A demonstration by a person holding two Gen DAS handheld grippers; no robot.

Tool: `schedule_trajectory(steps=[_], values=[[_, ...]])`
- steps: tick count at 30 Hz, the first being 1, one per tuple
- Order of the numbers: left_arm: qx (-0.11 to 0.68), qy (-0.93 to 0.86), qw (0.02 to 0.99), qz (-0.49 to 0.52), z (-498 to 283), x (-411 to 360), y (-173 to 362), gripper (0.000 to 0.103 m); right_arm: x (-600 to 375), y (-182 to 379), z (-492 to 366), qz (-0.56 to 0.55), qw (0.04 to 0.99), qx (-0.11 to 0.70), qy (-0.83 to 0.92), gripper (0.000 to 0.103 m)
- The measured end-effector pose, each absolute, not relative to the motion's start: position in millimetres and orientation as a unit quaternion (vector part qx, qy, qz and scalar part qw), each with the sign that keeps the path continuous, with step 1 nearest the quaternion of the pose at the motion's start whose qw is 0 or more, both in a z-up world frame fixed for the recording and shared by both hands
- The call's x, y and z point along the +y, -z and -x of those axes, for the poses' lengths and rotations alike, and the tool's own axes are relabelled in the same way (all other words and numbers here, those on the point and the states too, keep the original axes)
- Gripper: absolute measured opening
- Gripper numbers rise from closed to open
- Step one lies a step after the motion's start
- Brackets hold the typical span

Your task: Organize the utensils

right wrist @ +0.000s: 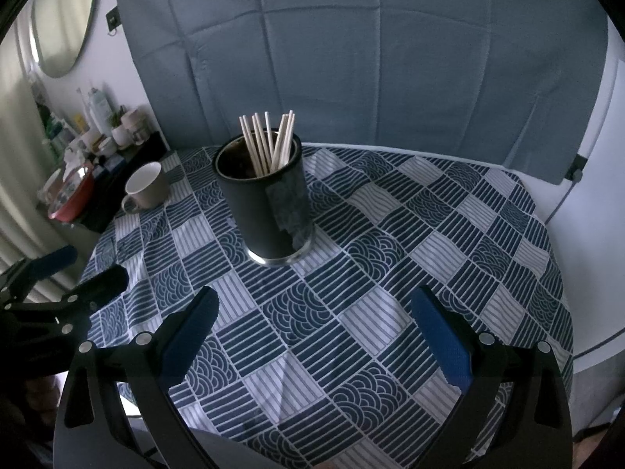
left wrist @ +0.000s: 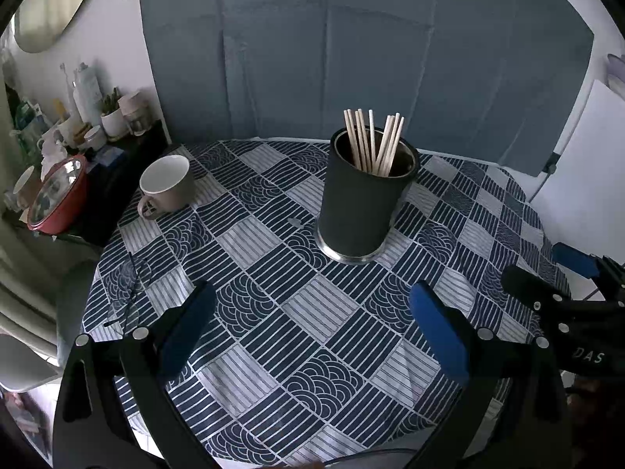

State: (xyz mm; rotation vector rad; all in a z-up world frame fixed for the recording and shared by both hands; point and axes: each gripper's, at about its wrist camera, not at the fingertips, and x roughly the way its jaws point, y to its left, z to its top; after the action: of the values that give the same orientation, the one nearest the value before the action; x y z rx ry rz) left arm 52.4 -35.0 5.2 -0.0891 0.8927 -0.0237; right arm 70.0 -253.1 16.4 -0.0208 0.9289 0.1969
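A dark cylindrical holder (left wrist: 361, 203) (right wrist: 269, 203) stands upright near the middle of the round table, with several pale wooden chopsticks (left wrist: 373, 142) (right wrist: 267, 142) standing in it. My left gripper (left wrist: 312, 305) is open, well short of the holder, with nothing between its blue pads (left wrist: 437, 332). My right gripper (right wrist: 314, 308) is also open and empty, with the holder ahead and to its left. In the left wrist view the right gripper (left wrist: 547, 269) shows at the right edge. The left gripper (right wrist: 74, 269) shows at the left edge of the right wrist view.
A beige mug (left wrist: 168, 187) (right wrist: 146, 187) sits at the table's far left. Glasses (left wrist: 129, 293) lie on the blue patterned tablecloth (left wrist: 312, 332) (right wrist: 390, 273). A cluttered side shelf with a red bowl (left wrist: 58, 199) stands left. A grey cloth backdrop (left wrist: 351, 39) hangs behind.
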Motion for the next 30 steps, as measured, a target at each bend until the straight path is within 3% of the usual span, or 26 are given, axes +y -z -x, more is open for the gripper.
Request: schedule_trajectory(steps=[30], values=[[0.433,0.009,0.900,0.042,-50.1,-39.4,-3.9,0.097,-252.8,-16.3,-71.4,0.010,0.889,0.448,-0.099,0.095]])
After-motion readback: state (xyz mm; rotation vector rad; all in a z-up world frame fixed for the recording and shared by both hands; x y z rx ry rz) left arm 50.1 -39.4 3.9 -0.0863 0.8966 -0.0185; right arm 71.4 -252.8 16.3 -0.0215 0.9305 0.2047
